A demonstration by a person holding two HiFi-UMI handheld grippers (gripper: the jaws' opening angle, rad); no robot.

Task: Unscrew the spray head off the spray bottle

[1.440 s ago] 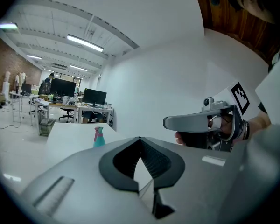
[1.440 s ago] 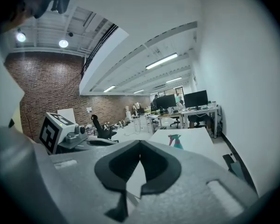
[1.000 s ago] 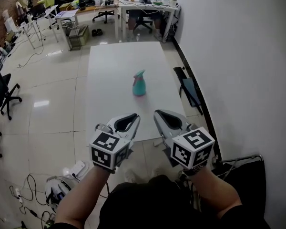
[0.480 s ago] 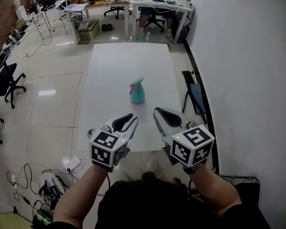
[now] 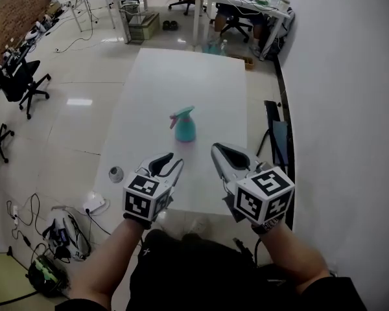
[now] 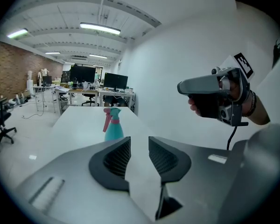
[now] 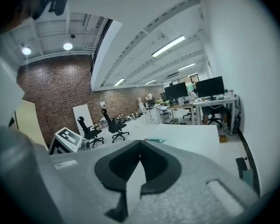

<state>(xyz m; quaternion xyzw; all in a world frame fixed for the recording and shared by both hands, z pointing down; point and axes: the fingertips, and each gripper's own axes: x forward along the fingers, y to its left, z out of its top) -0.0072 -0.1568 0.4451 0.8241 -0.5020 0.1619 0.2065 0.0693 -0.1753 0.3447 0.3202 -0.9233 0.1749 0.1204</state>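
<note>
i see the teal spray bottle (image 5: 185, 130) standing upright near the middle of the white table (image 5: 201, 76), its spray head (image 5: 181, 113) on. my left gripper (image 5: 173, 160) hangs short of it, its jaws just opened to a narrow gap with nothing between them. my right gripper (image 5: 219, 149) is beside it, jaws together and empty.
</note>
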